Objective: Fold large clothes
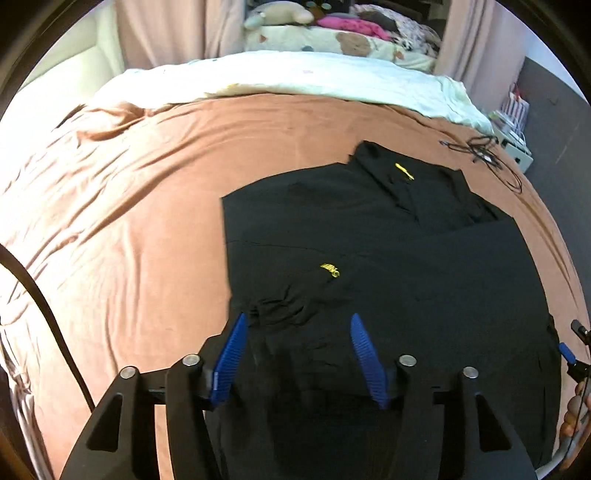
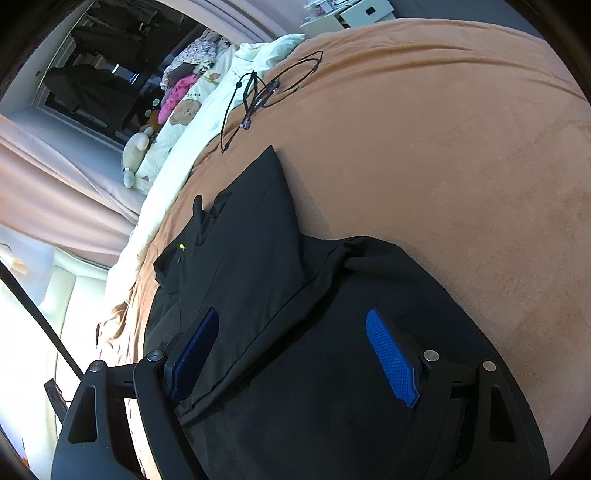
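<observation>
A large black shirt (image 1: 388,254) with small yellow marks lies partly folded on the brown bedspread (image 1: 129,206); its collar points to the far side. My left gripper (image 1: 297,319) is open, its blue pads just above the shirt's near left edge, where the cloth is bunched. In the right wrist view the same shirt (image 2: 258,266) shows a folded side panel lying over the body. My right gripper (image 2: 291,317) is open and hovers over the shirt's lower part, holding nothing. Its tip also shows at the right edge of the left wrist view (image 1: 567,352).
A tangled black cable (image 1: 484,151) lies on the bedspread beyond the shirt, also in the right wrist view (image 2: 258,92). A white quilt (image 1: 295,77) and pillows with plush toys (image 1: 280,14) lie at the bed's far end. A cable (image 1: 48,317) hangs at left.
</observation>
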The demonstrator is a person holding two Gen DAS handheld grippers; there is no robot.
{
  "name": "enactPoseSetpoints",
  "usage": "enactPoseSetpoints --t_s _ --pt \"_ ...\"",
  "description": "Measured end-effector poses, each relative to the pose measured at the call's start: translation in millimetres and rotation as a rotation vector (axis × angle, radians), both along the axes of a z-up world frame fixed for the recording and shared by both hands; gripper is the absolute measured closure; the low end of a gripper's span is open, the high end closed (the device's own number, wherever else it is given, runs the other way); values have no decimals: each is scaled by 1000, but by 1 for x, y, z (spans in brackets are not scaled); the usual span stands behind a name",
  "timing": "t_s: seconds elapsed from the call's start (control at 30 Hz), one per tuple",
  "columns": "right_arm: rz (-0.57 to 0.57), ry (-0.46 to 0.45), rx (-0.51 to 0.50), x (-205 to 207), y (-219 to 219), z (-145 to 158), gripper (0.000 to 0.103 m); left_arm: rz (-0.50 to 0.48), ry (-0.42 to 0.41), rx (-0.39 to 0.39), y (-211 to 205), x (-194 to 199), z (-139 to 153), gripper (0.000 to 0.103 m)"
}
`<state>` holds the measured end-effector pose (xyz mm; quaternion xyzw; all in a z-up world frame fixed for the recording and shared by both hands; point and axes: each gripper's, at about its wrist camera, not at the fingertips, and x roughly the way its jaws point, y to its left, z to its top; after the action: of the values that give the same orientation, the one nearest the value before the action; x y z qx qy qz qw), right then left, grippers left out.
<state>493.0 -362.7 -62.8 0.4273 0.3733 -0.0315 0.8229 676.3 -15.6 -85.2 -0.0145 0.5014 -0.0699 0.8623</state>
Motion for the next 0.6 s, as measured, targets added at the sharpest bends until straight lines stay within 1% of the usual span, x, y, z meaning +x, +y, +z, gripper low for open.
enactPoseSetpoints --t_s 0.1,0.23,0.3,0.33,0.37,0.4,0.43,0.5,0.6 --pt "11 -4 14 2 5 -2 22 0 31 -25 6 0 -10 38" --pt "31 6 -5 6 9 -5 22 -20 107 -29 -1 7 -43 38" --pt "30 18 -13 9 8 -9 33 -24 142 -30 -7 12 -61 38" --pt "33 24 -10 12 7 -12 36 -27 159 -12 -11 15 -71 40" --pt "41 28 -1 17 5 -17 44 -31 165 -2 -12 16 -78 44" --pt "47 29 3 20 5 -18 54 -36 174 19 -14 19 -85 60" --pt "53 35 3 24 4 -23 58 -33 175 55 -16 21 -91 72" --pt "60 44 -6 30 3 -28 66 -18 162 84 -17 27 -96 84" --pt "60 54 -31 39 1 -36 69 -4 146 83 -13 35 -97 85"
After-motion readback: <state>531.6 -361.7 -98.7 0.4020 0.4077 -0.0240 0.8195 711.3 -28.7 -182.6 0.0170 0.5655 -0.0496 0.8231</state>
